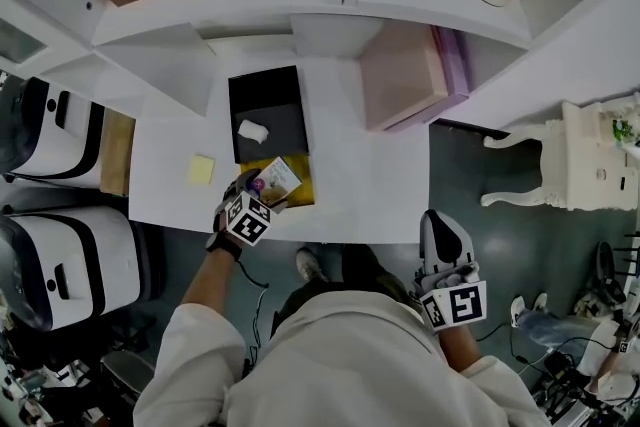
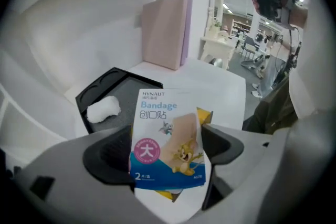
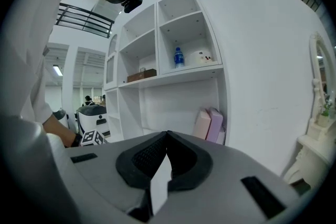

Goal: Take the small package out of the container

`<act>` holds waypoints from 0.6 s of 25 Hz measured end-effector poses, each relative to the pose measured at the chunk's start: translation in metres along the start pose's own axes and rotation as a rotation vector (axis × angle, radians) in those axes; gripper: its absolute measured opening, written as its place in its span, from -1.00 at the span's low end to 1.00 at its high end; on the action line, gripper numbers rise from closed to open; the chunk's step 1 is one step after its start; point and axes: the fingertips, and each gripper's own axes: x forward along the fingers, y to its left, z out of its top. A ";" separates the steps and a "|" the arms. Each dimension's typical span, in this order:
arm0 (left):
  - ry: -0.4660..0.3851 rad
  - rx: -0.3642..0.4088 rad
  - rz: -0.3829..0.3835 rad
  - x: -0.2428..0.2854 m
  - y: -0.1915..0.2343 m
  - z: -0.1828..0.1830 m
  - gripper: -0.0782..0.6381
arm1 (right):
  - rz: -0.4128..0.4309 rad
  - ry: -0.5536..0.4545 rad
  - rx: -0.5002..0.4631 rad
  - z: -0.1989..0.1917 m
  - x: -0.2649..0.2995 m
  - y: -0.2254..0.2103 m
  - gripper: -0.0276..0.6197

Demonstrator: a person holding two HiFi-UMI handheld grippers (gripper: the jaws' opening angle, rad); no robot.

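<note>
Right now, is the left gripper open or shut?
Shut: the left gripper clamps the bandage packet, which stands upright between its two jaws in its own view.

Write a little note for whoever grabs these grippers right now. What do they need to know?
Left gripper: fingers shut on the bandage package, held just over the yellow container at the near edge of the table.
Right gripper: shut, empty, off the table on the person's right.
Done: package gripped and raised from the container.
Left: probably carry it clear, set it on a bare part of the table, and let go.
</note>
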 end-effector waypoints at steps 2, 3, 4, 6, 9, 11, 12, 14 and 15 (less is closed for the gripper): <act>-0.074 -0.071 0.060 -0.017 0.007 0.010 0.39 | 0.016 -0.010 -0.006 0.004 0.002 0.005 -0.84; -0.113 -0.107 0.091 -0.026 0.012 0.016 0.39 | 0.024 -0.016 -0.010 0.007 0.003 0.008 -0.84; -0.148 -0.138 0.122 -0.035 0.016 0.023 0.39 | 0.034 -0.023 -0.014 0.009 0.004 0.011 -0.84; -0.210 -0.185 0.174 -0.053 0.024 0.035 0.39 | 0.052 -0.034 -0.021 0.015 0.007 0.016 -0.84; -0.282 -0.233 0.232 -0.080 0.032 0.051 0.39 | 0.076 -0.049 -0.031 0.023 0.011 0.026 -0.84; -0.326 -0.254 0.269 -0.098 0.037 0.062 0.39 | 0.091 -0.063 -0.037 0.028 0.013 0.033 -0.84; -0.348 -0.262 0.287 -0.107 0.039 0.067 0.39 | 0.099 -0.069 -0.040 0.031 0.015 0.037 -0.84; -0.389 -0.274 0.324 -0.124 0.043 0.076 0.39 | 0.114 -0.079 -0.046 0.034 0.016 0.044 -0.84; -0.405 -0.279 0.345 -0.132 0.044 0.079 0.39 | 0.121 -0.083 -0.048 0.036 0.017 0.046 -0.84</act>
